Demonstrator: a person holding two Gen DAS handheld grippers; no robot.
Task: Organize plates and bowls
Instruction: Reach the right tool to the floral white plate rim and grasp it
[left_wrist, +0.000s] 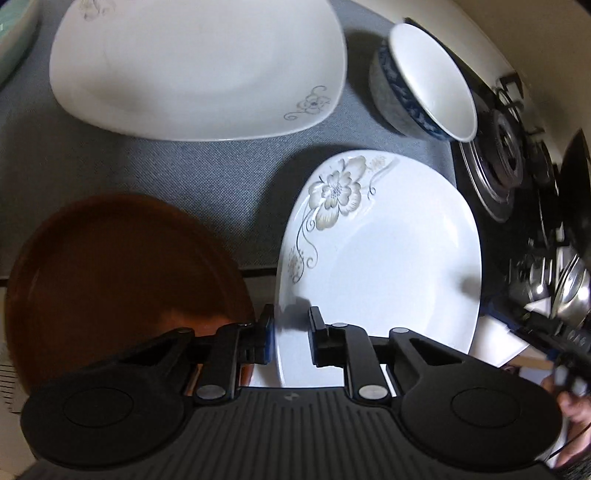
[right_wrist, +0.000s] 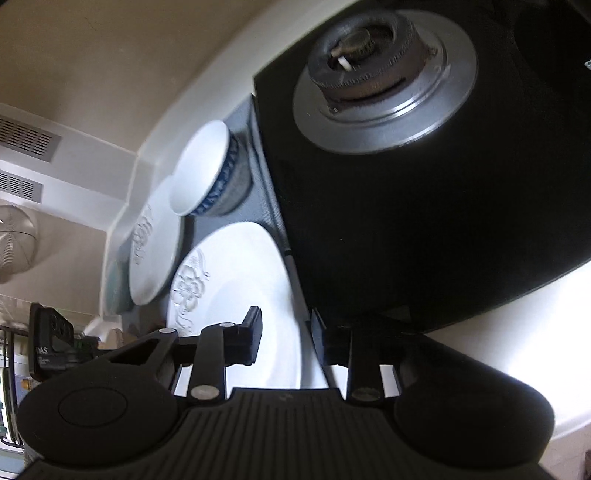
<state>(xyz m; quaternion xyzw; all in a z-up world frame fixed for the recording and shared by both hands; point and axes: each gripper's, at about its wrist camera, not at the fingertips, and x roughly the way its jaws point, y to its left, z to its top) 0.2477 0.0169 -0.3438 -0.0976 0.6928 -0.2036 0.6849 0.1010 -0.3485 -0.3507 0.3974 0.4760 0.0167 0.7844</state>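
Note:
In the left wrist view, my left gripper (left_wrist: 291, 325) straddles the near rim of a white flowered plate (left_wrist: 388, 258), one finger on each side with a gap showing. A brown plate (left_wrist: 118, 273) lies to its left. A larger white square plate (left_wrist: 199, 66) and a blue-patterned bowl (left_wrist: 424, 85) sit farther back on the grey mat (left_wrist: 184, 173). In the right wrist view, my right gripper (right_wrist: 286, 339) straddles the opposite rim of the same flowered plate (right_wrist: 240, 280), jaws apart. The bowl (right_wrist: 207, 170) and the square plate (right_wrist: 155, 251) show beyond.
A black gas stove with a burner (right_wrist: 380, 74) lies right beside the plates; it also shows in the left wrist view (left_wrist: 506, 155). Metal utensils (left_wrist: 569, 291) stand at far right. A pale green dish (left_wrist: 14, 40) sits at the far left edge.

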